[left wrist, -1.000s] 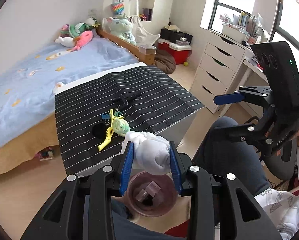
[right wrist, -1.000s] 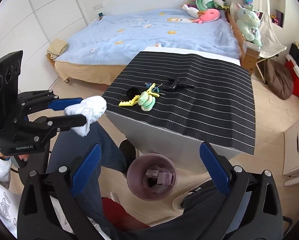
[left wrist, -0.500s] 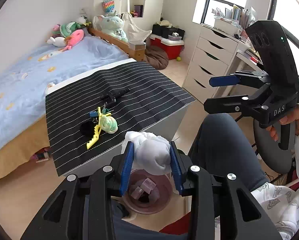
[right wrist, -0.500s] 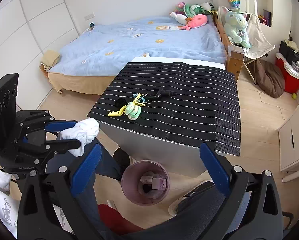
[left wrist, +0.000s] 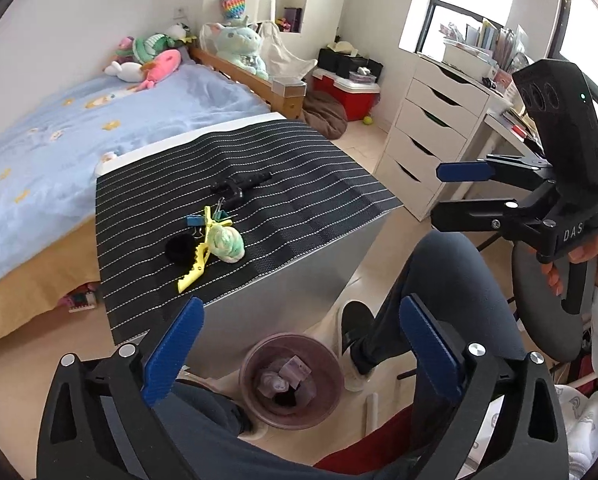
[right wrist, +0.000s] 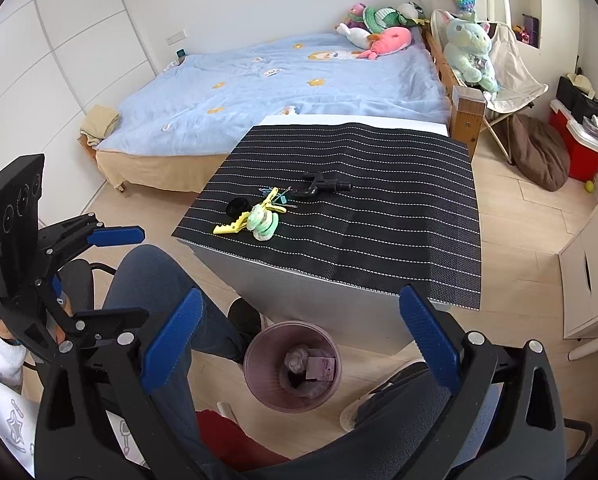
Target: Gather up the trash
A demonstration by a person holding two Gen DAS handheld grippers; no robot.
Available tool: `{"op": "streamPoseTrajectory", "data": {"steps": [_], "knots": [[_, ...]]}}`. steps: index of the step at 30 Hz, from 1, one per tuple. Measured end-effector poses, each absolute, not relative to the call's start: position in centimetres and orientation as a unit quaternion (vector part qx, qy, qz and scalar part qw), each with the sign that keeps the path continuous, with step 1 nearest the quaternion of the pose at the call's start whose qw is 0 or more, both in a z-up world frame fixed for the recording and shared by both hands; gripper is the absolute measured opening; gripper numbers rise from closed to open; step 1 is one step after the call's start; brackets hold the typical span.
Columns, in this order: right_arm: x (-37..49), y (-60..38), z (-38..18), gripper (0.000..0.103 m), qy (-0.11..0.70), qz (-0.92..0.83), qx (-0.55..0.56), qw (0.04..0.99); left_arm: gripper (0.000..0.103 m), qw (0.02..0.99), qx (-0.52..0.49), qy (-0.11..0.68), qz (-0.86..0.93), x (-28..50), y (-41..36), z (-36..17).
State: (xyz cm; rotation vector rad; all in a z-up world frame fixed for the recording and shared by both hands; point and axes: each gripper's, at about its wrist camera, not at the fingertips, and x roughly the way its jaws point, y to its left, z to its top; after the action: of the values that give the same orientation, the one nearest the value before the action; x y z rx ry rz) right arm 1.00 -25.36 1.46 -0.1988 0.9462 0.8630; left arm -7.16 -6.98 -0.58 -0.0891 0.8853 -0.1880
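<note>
Both the left gripper (left wrist: pixel 299 344) and the right gripper (right wrist: pixel 299 332) hang with jaws apart and empty above the pink bin (left wrist: pixel 293 380) on the near floor (crumpled trash (right wrist: pixel 297 360) lies inside), placed for dropping.

I am working in a home bedroom. I see a blue bed (right wrist: pixel 283 92) with plush toys (right wrist: pixel 379 24), and a white dresser (left wrist: pixel 431 136).

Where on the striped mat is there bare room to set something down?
The striped mat is bare across its right half and far strip toward the bed. It is crowded near the front left corner: yellow clip, green wad, black tool.
</note>
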Motion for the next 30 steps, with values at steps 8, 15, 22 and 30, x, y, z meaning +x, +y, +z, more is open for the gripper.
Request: {"op": "streamPoseTrajectory", "data": {"steps": [8,15,22,30], "knots": [[0.9,-25.0,1.0,0.097,0.444,0.406,-0.094,0.793,0.095,0.899,-0.062,0.428,-0.070,-7.0,-5.9,-0.7],[0.8,-24.3,1.1,0.097,0.442,0.413,-0.098,0.790,0.095,0.902,-0.066,0.423,-0.056,-7.0,-5.2,-0.5],[1.3,-23.1,1.3,0.097,0.440,0.422,-0.109,0.785,0.095,0.907,-0.076,0.414,-0.024,-6.8,-3.3,-0.2],[2.3,-20.0,1.2,0.097,0.435,0.436,-0.139,0.776,0.095,0.912,-0.086,0.400,0.013,-6.7,-0.8,0.1]]}}
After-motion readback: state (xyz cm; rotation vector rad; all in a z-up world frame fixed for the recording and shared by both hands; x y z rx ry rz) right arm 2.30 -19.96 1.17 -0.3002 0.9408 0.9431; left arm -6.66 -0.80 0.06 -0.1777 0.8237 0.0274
